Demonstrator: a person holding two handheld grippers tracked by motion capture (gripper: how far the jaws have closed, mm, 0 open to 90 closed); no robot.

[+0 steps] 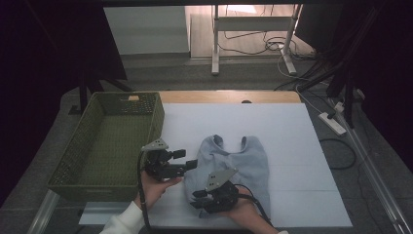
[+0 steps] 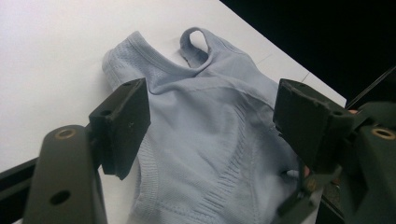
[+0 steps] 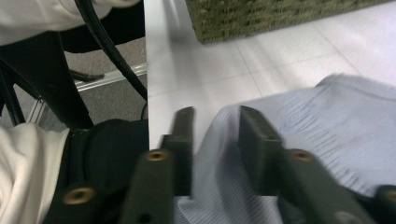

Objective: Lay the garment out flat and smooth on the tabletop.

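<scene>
Our right tool (image 3: 215, 135) sits at the near hem of the pale blue knit top (image 1: 236, 161), jaws parted with a fold between them, not pinching. Left tool (image 2: 210, 121) hovers spread wide over its left side. It's light, floppy stuff lying on the desk (image 1: 292, 146), so we'd grab the ribbed hem.

white table (image 1: 292, 146), pale blue garment (image 1: 248, 163) lying on it, green basket (image 1: 73, 170) at left edge
</scene>
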